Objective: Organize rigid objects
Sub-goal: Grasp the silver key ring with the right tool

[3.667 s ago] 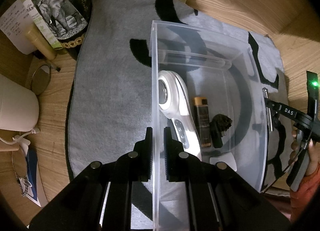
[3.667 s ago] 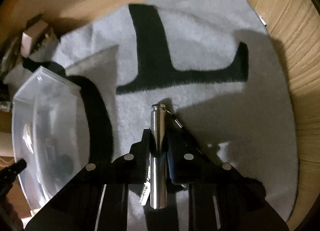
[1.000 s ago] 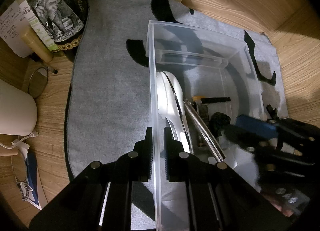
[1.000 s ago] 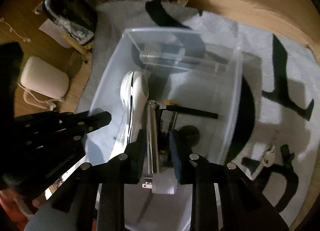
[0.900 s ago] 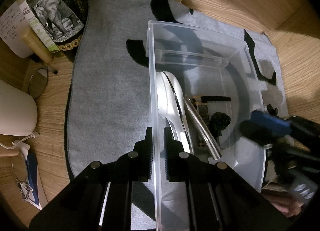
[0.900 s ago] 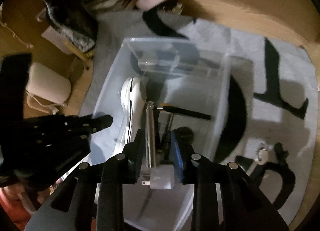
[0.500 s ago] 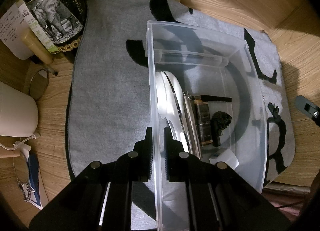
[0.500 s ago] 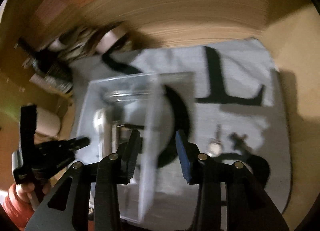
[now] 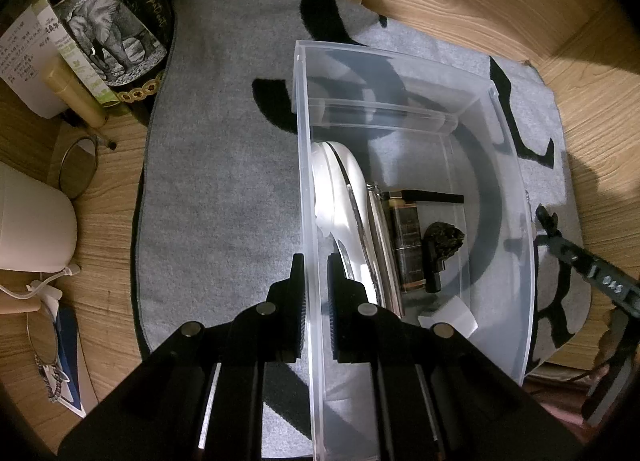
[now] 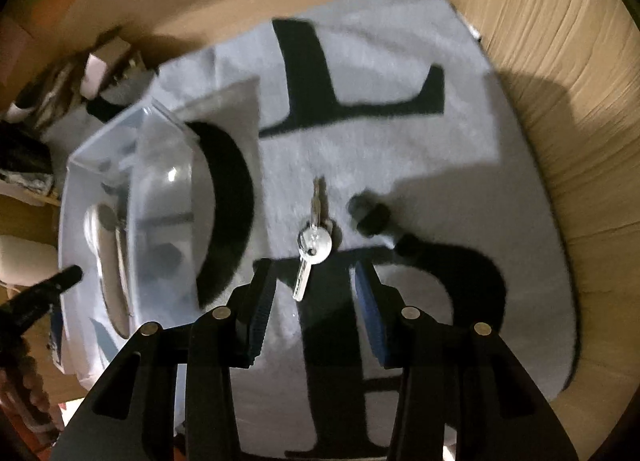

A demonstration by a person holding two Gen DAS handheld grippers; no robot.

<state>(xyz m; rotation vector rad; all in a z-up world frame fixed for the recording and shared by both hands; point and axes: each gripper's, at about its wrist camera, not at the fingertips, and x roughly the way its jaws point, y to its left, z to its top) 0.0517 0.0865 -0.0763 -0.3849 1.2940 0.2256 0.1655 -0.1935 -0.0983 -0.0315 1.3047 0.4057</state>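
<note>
My left gripper (image 9: 314, 261) is shut on the left wall of the clear plastic bin (image 9: 304, 181), one finger inside and one outside. In the bin lie a white handheld device (image 9: 340, 189), a metal tube (image 9: 380, 229), a brown lighter (image 9: 408, 245), a black lumpy piece (image 9: 442, 241) and a small white block (image 9: 452, 315). My right gripper (image 10: 314, 273) hovers over the grey mat to the right of the bin (image 10: 160, 165), its jaws opening and holding nothing. A bunch of silver keys (image 10: 316, 245) lies on the mat just ahead of its fingertips. A small black object (image 10: 370, 217) lies right of the keys.
The grey mat (image 9: 220, 181) with black letters covers a wooden table (image 9: 460, 1). At the left stand a dark bottle with an elephant label (image 9: 108, 41), a white mug (image 9: 32, 221), a round mirror (image 9: 78, 173) and papers. Clutter sits at the far edge.
My right gripper let go of the metal tube in the bin, drew out to the right and now hangs over the keys with wider jaws. The left gripper kept still.
</note>
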